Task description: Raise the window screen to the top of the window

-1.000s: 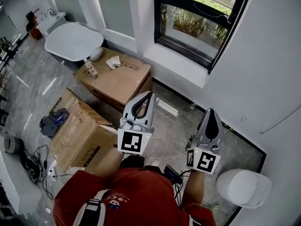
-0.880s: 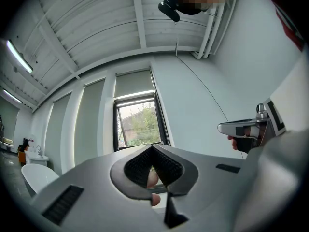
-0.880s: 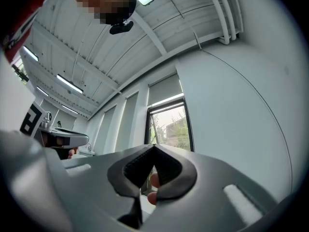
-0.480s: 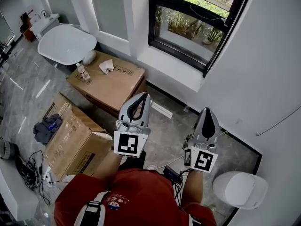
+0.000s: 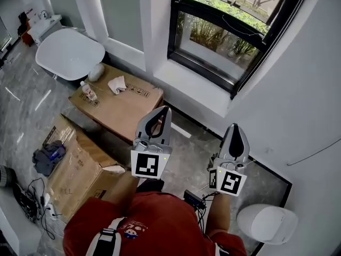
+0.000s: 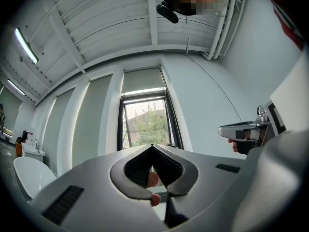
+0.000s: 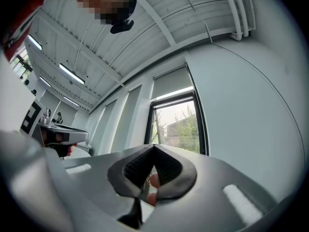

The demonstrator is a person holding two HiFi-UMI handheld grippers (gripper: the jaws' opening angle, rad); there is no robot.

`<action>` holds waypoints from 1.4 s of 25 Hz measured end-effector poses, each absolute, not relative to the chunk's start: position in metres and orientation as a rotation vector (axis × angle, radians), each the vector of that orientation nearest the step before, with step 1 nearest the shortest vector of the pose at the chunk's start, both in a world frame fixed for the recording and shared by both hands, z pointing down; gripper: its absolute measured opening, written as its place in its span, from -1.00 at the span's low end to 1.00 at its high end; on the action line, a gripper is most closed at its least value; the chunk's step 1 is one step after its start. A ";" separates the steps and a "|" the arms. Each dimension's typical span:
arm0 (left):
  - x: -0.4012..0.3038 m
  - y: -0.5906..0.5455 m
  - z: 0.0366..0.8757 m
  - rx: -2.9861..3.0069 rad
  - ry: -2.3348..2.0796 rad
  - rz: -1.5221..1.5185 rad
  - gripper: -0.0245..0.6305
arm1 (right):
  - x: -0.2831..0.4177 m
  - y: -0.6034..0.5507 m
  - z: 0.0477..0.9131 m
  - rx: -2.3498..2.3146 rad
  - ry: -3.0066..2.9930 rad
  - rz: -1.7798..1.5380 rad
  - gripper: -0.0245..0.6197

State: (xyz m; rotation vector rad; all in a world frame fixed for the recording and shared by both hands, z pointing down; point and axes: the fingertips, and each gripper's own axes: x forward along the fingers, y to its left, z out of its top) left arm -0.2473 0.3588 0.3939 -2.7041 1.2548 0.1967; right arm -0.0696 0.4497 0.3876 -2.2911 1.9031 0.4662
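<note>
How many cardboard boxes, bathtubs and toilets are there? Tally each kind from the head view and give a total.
Cardboard boxes: 2
Bathtub: 1
Toilet: 1
Total: 4

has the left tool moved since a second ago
Yes. In the head view the left tool now sits closer to the white window sill than before; the gap between them has narrowed.

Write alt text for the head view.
Seen from above, a person in a red shirt holds the left tool and right tool, both shut and empty, pointed toward a black-framed window. Cardboard boxes and a white bathtub lie to the left.
</note>
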 end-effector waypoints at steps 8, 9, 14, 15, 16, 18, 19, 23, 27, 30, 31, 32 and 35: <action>-0.258 0.280 0.389 -2.703 1.276 0.225 -0.91 | -0.079 0.368 0.383 -2.297 1.925 0.466 -0.90; -0.260 0.271 0.389 -2.703 1.279 0.223 -0.91 | -0.080 0.358 0.382 -2.295 1.925 0.464 -0.90; -0.262 0.231 0.386 -2.709 1.261 0.224 -0.91 | -0.081 0.320 0.381 -2.310 1.904 0.452 -0.90; -0.263 0.225 0.387 -2.714 1.258 0.227 -0.91 | -0.082 0.314 0.382 -2.314 1.901 0.449 -0.90; -0.263 0.219 0.388 -2.719 1.257 0.228 -0.91 | -0.082 0.309 0.383 -2.319 1.898 0.446 -0.90; -0.263 0.209 0.389 -2.723 1.252 0.227 -0.91 | -0.083 0.301 0.384 -2.324 1.893 0.443 -0.90; -0.263 0.205 0.389 -2.724 1.248 0.229 -0.91 | -0.083 0.298 0.385 -2.326 1.888 0.443 -0.90; -0.261 0.194 0.390 -2.726 1.237 0.235 -0.91 | -0.081 0.289 0.386 -2.335 1.874 0.449 -0.90; -0.255 0.185 0.395 -2.728 1.226 0.222 -0.91 | -0.074 0.281 0.390 -2.339 1.860 0.446 -0.90; -0.247 0.176 0.396 -2.725 1.222 0.221 -0.91 | -0.064 0.270 0.392 -2.335 1.855 0.444 -0.90; -0.243 0.172 0.396 -2.721 1.222 0.222 -0.91 | -0.061 0.265 0.394 -2.333 1.854 0.443 -0.90; -0.239 0.167 0.396 -2.719 1.222 0.223 -0.91 | -0.056 0.260 0.395 -2.331 1.854 0.441 -0.90; -0.224 0.148 0.398 -2.716 1.220 0.219 -0.91 | -0.041 0.243 0.397 -2.333 1.847 0.445 -0.90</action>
